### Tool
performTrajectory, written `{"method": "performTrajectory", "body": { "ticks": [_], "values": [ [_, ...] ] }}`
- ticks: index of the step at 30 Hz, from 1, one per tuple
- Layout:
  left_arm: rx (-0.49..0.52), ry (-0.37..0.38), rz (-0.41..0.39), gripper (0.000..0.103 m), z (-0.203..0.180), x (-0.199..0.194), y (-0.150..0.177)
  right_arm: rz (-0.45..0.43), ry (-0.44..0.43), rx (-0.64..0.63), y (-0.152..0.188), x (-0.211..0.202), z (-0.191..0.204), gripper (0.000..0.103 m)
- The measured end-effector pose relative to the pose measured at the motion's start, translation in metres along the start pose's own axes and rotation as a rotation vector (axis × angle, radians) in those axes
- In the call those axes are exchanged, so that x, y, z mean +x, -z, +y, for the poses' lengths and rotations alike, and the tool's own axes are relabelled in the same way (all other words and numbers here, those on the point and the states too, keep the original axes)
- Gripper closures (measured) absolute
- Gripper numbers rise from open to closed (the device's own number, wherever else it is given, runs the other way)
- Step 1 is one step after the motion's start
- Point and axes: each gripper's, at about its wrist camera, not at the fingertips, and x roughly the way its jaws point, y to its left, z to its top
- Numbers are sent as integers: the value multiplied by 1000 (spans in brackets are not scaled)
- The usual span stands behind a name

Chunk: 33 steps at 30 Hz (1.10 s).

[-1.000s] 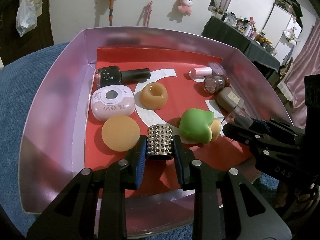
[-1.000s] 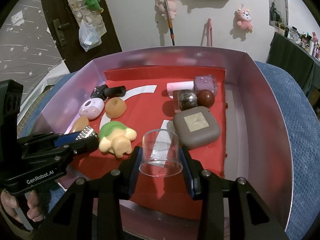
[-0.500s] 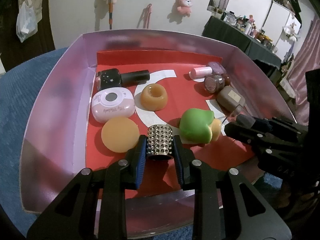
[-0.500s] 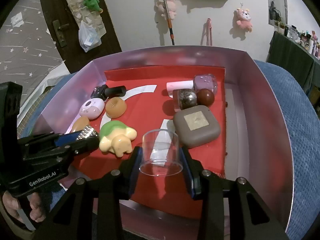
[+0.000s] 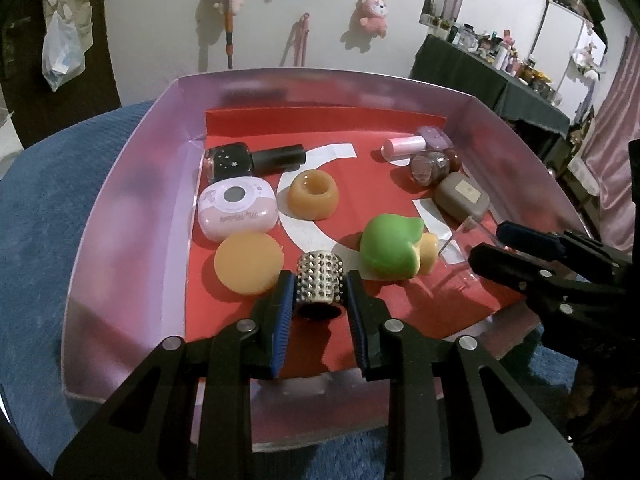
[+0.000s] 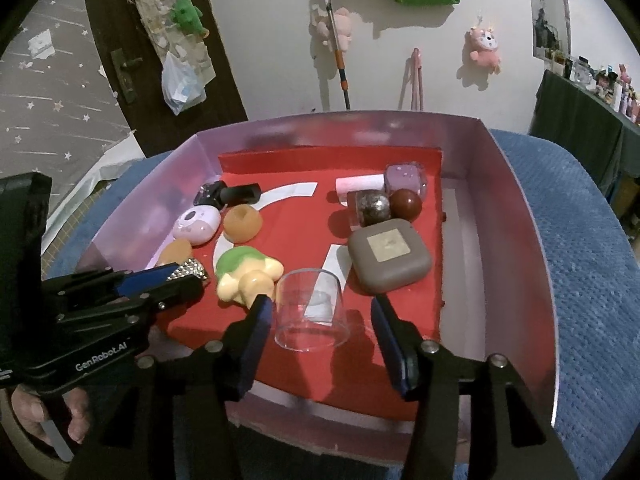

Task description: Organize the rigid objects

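Left gripper (image 5: 320, 292) clenched on studded metal cylinder (image 5: 321, 282), near 6 o'clock edge of red liner inside pink tray (image 5: 120, 216). Right gripper (image 6: 320, 320) opening; fingers (image 6: 258, 320) clear of clear plastic cup (image 6: 310, 308), cup between them, standing on liner.

Risks, as judged:
- Cup light and slick; likely to tip or skid if a finger brushes it on withdrawal.
- Green-and-cream toy (image 6: 244, 274) just beside cup at 9 o'clock, close to left-side finger; nudge probable.
- Cylinder could roll once released if laid on its side.
- Both grippers crowded along the 6 o'clock edge; collision possible.

Around: orange disc (image 5: 246, 262) just beside cylinder at 10 o'clock; brown square case (image 6: 390, 256) at 1 o'clock of cup; pink compact (image 5: 238, 206), orange ring (image 5: 313, 195), black bottle (image 5: 252, 160) toward 11 o'clock. Blue quilted bedding (image 6: 580, 240) beneath tray.
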Motion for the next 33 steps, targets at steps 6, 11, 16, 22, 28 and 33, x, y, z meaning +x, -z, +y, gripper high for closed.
{"method": "performTrajectory", "body": {
  "ticks": [6,11,16,22,28,33],
  "values": [
    [0,-6,-11,78,-1,-6,4,-26,-3,2,3,-14,3,41],
    [11,-18,-29,77,-4,-14,11,-51,-3,2,6,-27,5,33],
    [19,-26,-40,76,-8,-23,17,-71,-9,6,10,-38,6,25],
    [21,-38,-57,27,-10,-33,23,-94,-7,9,14,-50,8,23],
    [17,-40,-110,13,-12,-50,27,-108,-10,13,18,-58,8,17],
    [5,-50,-111,11,-10,-53,31,-126,-4,16,20,-63,9,1]
  ]
}}
